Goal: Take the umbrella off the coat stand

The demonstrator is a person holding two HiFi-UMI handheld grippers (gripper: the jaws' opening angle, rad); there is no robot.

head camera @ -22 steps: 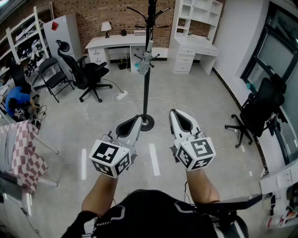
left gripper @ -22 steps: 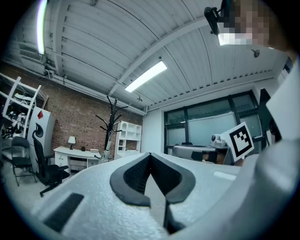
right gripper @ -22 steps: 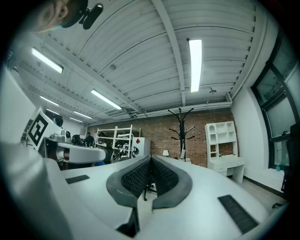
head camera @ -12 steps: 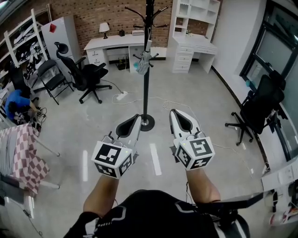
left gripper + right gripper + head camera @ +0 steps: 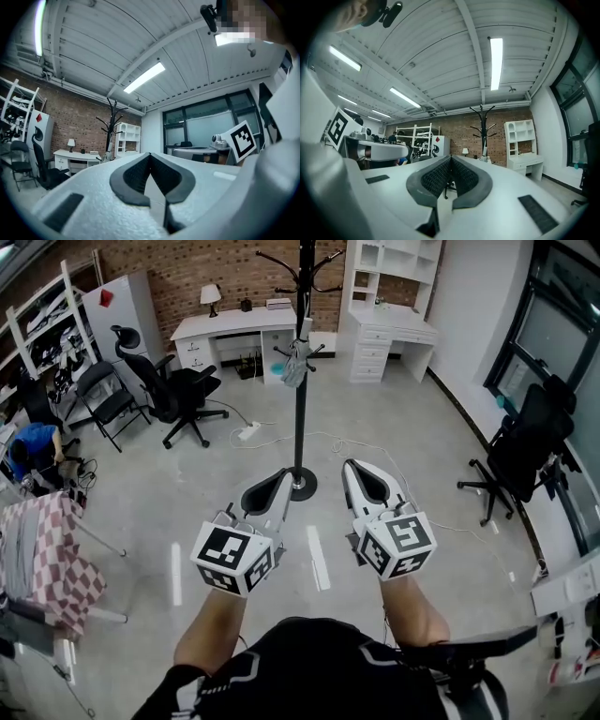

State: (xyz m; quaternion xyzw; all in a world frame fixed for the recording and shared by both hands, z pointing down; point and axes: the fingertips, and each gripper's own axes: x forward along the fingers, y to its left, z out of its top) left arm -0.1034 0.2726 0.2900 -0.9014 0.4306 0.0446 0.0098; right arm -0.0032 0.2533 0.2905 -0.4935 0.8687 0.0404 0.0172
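Note:
A tall black coat stand (image 5: 300, 381) rises from a round base on the grey floor, straight ahead of me. A small folded grey umbrella (image 5: 296, 362) hangs from one of its lower hooks. The stand also shows far off in the left gripper view (image 5: 110, 126) and the right gripper view (image 5: 483, 129). My left gripper (image 5: 275, 480) and right gripper (image 5: 357, 470) are held side by side in front of me, well short of the stand. Both are shut with nothing between the jaws.
White desks (image 5: 239, 329) and a shelf unit (image 5: 389, 296) line the brick back wall. Black office chairs stand at the left (image 5: 169, 385) and right (image 5: 525, 446). A checked cloth on a rack (image 5: 47, 559) is at my left. A cable lies on the floor near the stand.
The view has shifted slightly closer to the stand; both grippers have stayed side by side and shut.

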